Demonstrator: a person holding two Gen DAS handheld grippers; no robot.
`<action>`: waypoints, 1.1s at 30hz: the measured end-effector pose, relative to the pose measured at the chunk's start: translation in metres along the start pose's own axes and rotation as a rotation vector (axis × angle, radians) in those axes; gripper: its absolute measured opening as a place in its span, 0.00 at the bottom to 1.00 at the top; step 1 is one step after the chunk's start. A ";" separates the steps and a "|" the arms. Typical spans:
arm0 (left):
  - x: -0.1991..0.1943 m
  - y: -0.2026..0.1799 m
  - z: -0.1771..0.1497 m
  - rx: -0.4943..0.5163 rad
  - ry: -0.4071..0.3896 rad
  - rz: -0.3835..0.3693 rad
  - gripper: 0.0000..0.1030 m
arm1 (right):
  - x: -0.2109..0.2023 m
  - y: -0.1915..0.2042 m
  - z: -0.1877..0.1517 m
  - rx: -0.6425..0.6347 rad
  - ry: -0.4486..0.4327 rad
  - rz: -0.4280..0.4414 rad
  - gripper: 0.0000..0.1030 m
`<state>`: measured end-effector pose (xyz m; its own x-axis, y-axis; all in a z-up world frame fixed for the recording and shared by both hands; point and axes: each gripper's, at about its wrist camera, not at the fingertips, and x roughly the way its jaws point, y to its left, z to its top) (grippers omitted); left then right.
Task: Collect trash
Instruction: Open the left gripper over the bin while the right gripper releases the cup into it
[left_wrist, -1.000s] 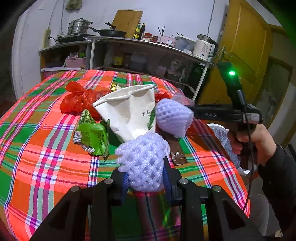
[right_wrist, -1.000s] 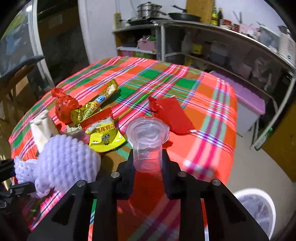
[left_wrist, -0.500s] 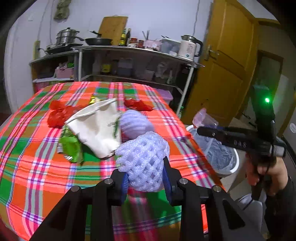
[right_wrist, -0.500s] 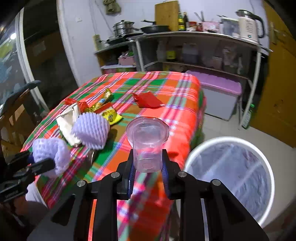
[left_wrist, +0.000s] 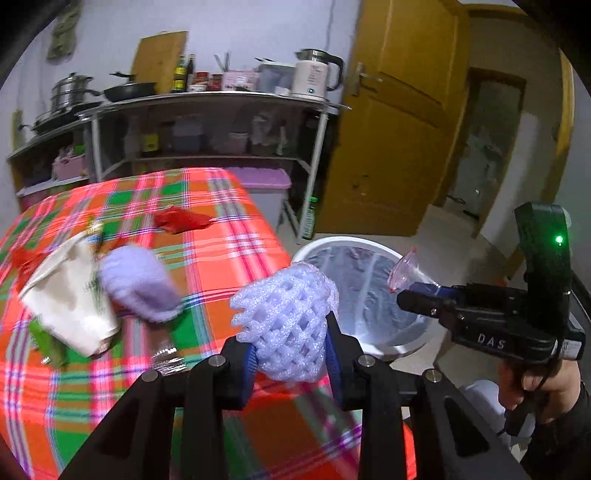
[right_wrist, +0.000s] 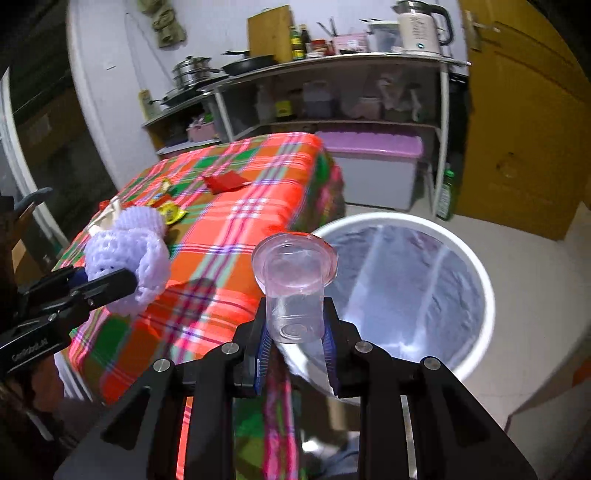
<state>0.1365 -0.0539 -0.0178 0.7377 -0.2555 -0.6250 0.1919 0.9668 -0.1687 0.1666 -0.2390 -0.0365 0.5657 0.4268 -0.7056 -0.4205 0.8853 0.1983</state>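
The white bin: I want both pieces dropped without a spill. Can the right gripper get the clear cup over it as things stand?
Probably yes. The right gripper holds the clear plastic cup by the white bin's rim, and the open mouth has nothing across it.

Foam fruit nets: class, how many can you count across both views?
2: one foam net clamped in the left gripper, another foam net lying on the table. Others may be hidden.
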 end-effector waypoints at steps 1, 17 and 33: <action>0.004 -0.004 0.001 0.008 0.002 -0.009 0.31 | 0.001 -0.005 -0.002 0.009 0.003 -0.009 0.26; 0.095 -0.046 0.018 0.056 0.135 -0.097 0.32 | 0.036 -0.071 -0.021 0.114 0.088 -0.079 0.26; 0.133 -0.056 0.024 0.030 0.247 -0.122 0.49 | 0.048 -0.084 -0.026 0.126 0.118 -0.111 0.43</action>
<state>0.2397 -0.1417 -0.0736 0.5281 -0.3596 -0.7693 0.2917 0.9276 -0.2334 0.2100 -0.2978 -0.1047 0.5138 0.3071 -0.8010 -0.2639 0.9450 0.1931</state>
